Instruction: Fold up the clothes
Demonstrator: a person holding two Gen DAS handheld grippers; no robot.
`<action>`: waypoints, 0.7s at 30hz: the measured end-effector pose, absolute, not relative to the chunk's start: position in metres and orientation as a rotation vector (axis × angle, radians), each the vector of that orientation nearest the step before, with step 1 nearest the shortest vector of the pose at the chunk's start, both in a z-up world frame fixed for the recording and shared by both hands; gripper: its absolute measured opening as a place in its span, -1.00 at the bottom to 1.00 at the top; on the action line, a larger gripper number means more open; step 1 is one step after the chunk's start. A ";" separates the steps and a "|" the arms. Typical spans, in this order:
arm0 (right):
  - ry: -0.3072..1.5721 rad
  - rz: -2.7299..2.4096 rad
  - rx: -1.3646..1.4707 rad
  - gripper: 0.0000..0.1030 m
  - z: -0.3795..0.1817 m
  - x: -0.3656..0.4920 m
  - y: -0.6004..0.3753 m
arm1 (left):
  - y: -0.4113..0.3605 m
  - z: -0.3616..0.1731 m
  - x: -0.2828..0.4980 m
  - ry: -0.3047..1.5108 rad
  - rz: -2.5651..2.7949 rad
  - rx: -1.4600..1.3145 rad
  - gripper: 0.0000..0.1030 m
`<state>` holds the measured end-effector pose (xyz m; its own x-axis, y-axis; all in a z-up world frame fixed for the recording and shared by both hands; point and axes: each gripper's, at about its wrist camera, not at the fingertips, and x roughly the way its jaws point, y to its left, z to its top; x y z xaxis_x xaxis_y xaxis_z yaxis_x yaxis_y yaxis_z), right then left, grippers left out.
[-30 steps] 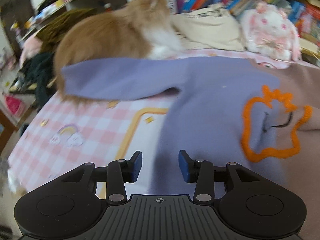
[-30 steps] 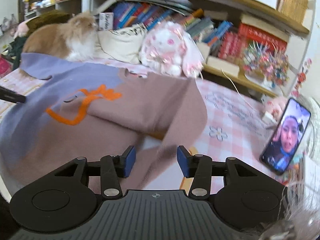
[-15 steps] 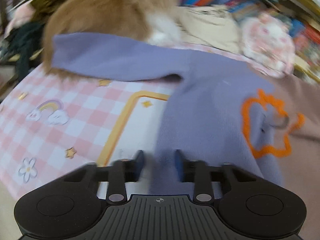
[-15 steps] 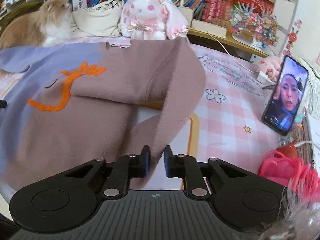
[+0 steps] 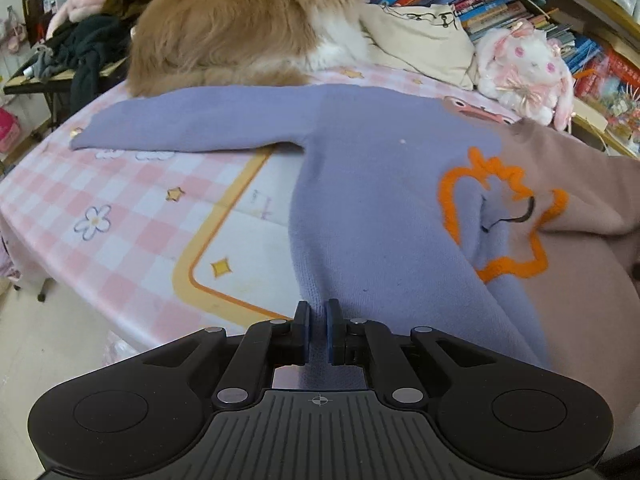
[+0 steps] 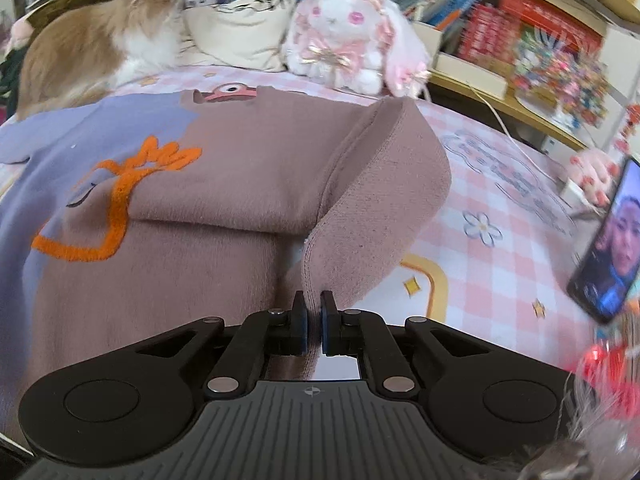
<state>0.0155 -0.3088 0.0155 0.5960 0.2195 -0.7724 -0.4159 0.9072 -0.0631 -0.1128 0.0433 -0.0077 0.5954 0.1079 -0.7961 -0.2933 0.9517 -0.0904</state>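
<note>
The left tool point(image 5: 318, 330) is clamped on the lavender hem corner of the sweater point(image 5: 384, 208), its blue pads pinching a ridge of knit. The right tool point(image 6: 312, 326) is likewise closed on the brown side, gripping the bottom edge just beside where the brown sleeve point(image 6: 372, 216) lies folded across the body. The sweater is spread front-up on the pink checked desk point(image 5: 132, 216), collar away from the person, with its lavender sleeve point(image 5: 192, 124) stretched straight out to the left.

The step in hand looks like carrying the hem up toward the collar. To do it well, both tools should lift together and level, so the fold line runs straight across the orange embroidery point(image 5: 504, 216). The lavender sleeve is not yet folded in; lifting now would probably drag it, so it may need tucking first. A cat point(image 5: 240, 28) sits touching that sleeve's far edge, and could pin the cloth or shift. A phone point(image 6: 608, 240) lies well clear to the right.
</note>
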 end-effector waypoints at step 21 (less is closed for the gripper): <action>0.613 0.296 -0.306 0.12 0.055 0.084 -0.346 | 0.030 -0.007 -0.080 0.904 0.240 -0.264 -0.47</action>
<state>0.0841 -0.3458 0.0552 0.7786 0.1799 -0.6012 -0.3588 0.9136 -0.1913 -0.0795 0.0297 -0.0074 0.5961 0.0942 -0.7974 -0.3146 0.9411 -0.1239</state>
